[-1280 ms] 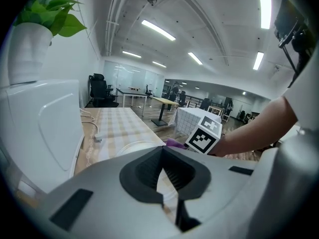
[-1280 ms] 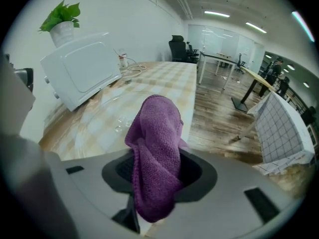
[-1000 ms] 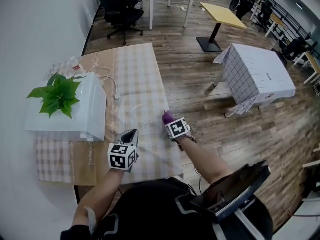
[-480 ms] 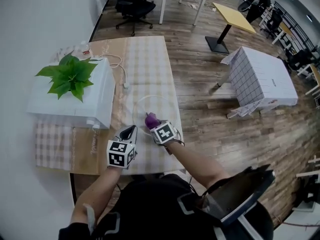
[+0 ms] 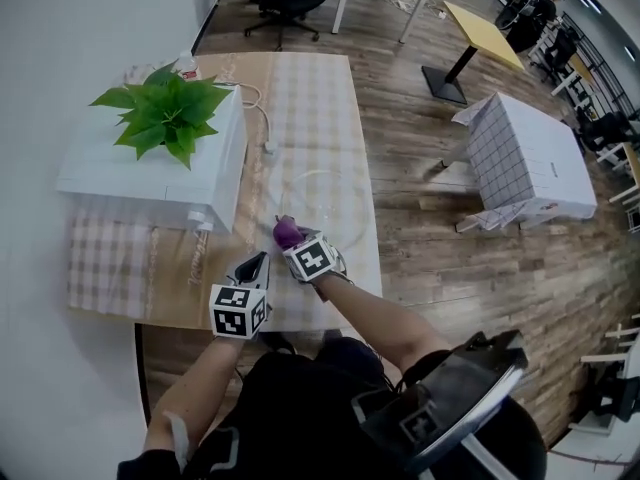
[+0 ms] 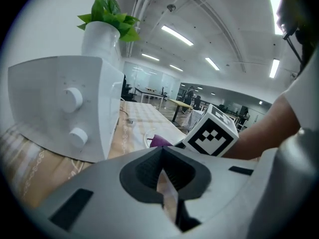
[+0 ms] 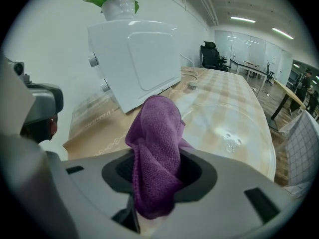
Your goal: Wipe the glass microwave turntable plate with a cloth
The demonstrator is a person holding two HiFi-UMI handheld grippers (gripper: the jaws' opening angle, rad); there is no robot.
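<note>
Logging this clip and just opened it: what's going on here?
A person stands at a table with a gripper in each hand. The right gripper is shut on a purple cloth, held at the near edge of the glass turntable plate lying flat on the table. Whether cloth touches glass is unclear. The left gripper is shut and empty, off the plate. A white microwave stands to the left.

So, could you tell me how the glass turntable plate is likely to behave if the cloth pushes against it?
The glass turntable plate lies flat and loose on the checked tablecloth, so it would probably slide rather than tip. It is clear glass, likely rigid and breakable. In the head view it sits close to the table's edge, so a hard shove seems risky.
</note>
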